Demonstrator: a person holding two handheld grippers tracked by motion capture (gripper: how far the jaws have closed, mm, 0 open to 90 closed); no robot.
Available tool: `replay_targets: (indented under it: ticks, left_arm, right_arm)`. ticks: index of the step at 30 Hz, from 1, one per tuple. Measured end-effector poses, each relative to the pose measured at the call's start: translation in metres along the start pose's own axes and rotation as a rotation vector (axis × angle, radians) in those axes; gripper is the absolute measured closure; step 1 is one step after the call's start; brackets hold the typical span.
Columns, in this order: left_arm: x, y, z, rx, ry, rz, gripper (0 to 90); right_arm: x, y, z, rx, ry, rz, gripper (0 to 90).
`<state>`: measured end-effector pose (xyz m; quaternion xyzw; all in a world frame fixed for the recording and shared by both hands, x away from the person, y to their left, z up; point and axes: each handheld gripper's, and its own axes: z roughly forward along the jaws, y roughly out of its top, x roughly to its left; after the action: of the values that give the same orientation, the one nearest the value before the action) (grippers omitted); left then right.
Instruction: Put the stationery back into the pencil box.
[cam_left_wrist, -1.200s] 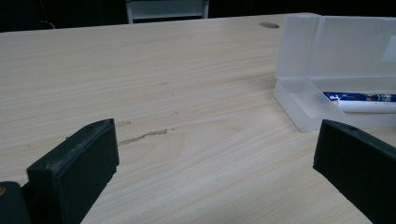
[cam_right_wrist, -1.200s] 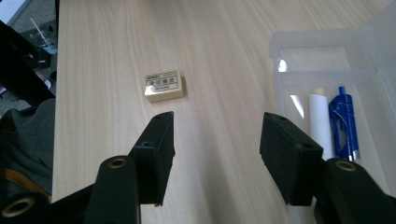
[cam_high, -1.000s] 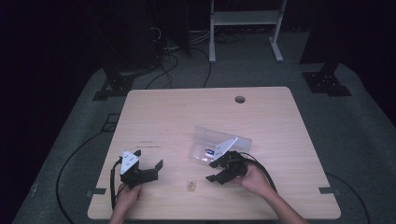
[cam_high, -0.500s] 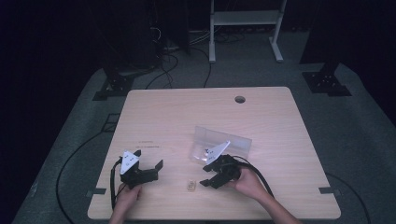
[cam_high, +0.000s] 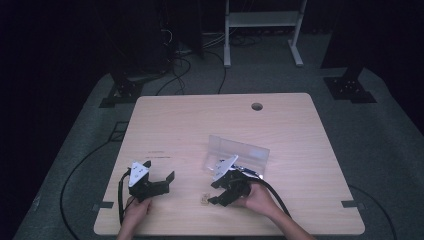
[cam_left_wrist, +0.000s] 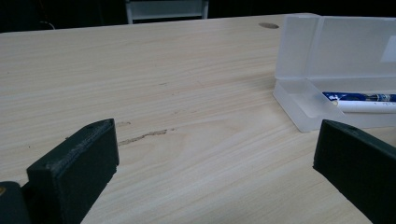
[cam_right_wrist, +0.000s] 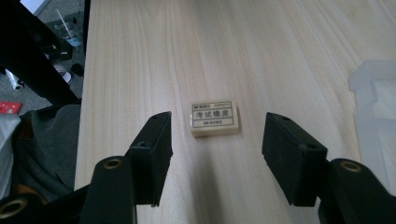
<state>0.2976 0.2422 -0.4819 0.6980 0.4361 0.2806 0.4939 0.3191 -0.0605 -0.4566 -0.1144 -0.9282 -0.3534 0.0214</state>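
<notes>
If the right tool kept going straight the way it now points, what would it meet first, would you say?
Most likely the small cream rectangular eraser with a printed label, which lies on the light wooden table just ahead of the right tool and between the lines of its open jaws. How far ahead is hard to judge.

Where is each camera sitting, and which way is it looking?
High view: sits above the person's side, looks forward and down on the table; both hands, left claw and right claw show.
Left gripper view: rides the left claw, looks level across the table at the clear plastic case with a pen inside.
Right gripper view: rides the right claw, looks down at the eraser ahead of its open jaws.
Shared: the high view also shows the eraser and case.
</notes>
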Motion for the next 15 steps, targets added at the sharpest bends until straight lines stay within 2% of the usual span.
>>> replay_targets:
  ticks: [15]
  left_arm:
    - [0.000,0.000,0.000,0.000,-0.001,0.002,0.0]
  right_arm:
    - [0.003,0.005,0.014,0.015,0.005,-0.013,42.3]
